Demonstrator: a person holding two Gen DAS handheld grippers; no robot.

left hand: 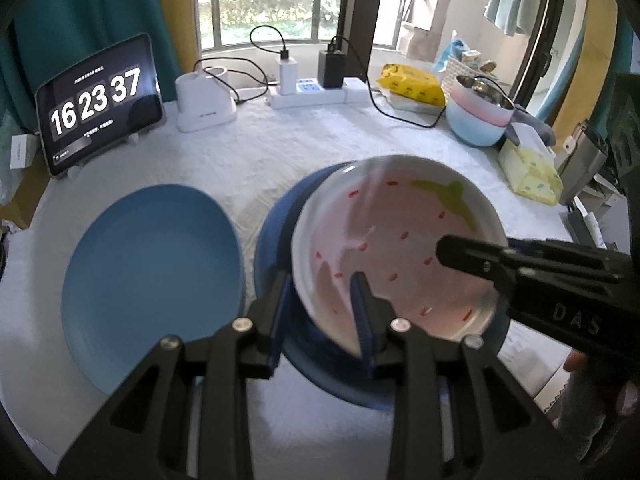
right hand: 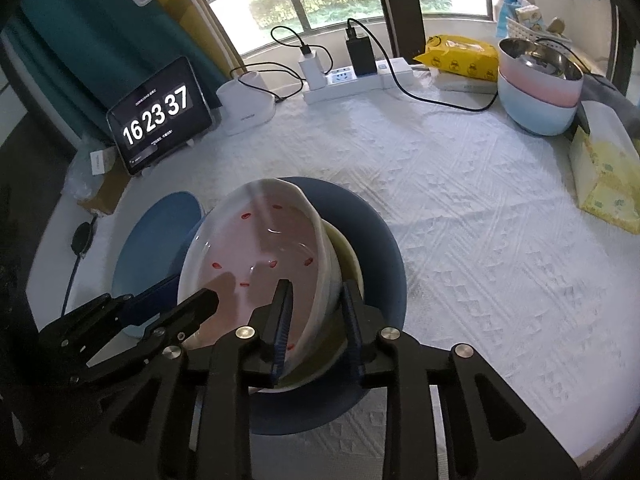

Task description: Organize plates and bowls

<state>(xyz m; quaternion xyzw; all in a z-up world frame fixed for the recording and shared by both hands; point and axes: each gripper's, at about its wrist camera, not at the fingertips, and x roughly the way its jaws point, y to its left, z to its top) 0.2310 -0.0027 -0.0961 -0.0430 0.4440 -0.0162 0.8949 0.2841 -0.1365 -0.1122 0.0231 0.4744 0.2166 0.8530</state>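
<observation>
The step in hand looks like stacking: both grippers carry the strawberry-pattern plate [left hand: 400, 248], tilted, over the dark blue plate [right hand: 372, 240]. Next it likely needs levelling and lowering before release; in the right wrist view another pale dish seems to sit beneath, unclear. The light blue plate [left hand: 152, 264] lies left of the jaws, apart from them. The left gripper [left hand: 320, 312] is clamped across the strawberry plate's near rim; the right gripper [right hand: 316, 316] clamps its opposite rim likewise.

Window [left hand: 272, 4] daylight; fisheye-warped edges, mild blur.
</observation>
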